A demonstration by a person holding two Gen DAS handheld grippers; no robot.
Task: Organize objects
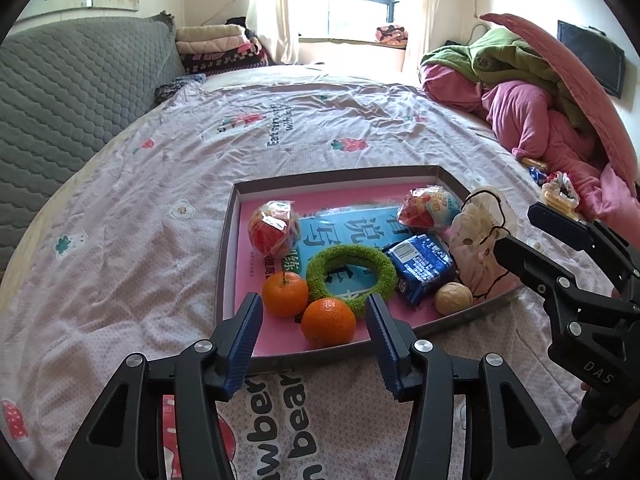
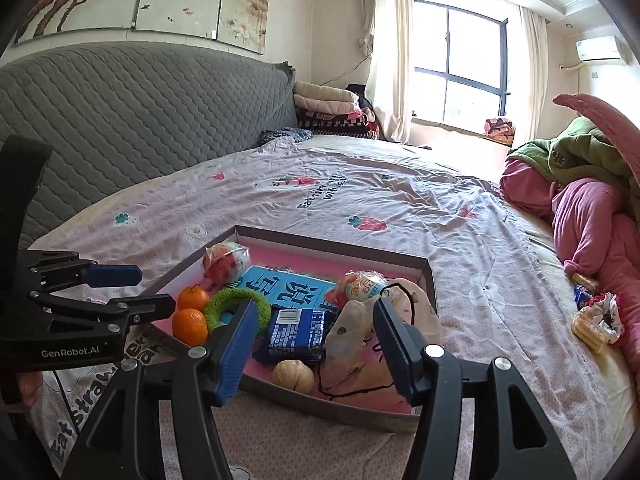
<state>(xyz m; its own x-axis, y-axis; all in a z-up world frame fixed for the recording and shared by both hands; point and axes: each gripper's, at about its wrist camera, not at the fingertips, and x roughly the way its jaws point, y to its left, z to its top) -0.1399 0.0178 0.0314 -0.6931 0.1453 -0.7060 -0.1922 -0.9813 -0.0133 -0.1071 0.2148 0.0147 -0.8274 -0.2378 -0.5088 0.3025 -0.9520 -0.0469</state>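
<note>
A shallow box (image 1: 226, 248) with a pink floor lies on the bed. It holds a blue book (image 1: 344, 228), a green fuzzy ring (image 1: 352, 280), two oranges (image 1: 285, 294) (image 1: 328, 322), a blue snack packet (image 1: 420, 268), a walnut (image 1: 453, 298), a pale drawstring bag (image 1: 476, 240) and two wrapped red snacks (image 1: 272, 226) (image 1: 428, 208). My left gripper (image 1: 312, 298) hangs open over the near orange without touching it. My right gripper (image 2: 316, 304) is open above the blue packet (image 2: 296, 330) and the bag (image 2: 360, 320), holding nothing.
Pink and green bedding (image 1: 540, 112) is piled at the right of the bed. Loose snack packs (image 1: 558, 194) lie beside that pile. A grey quilted headboard (image 1: 72, 92) runs along the left, and folded blankets (image 1: 216, 44) sit at the far end.
</note>
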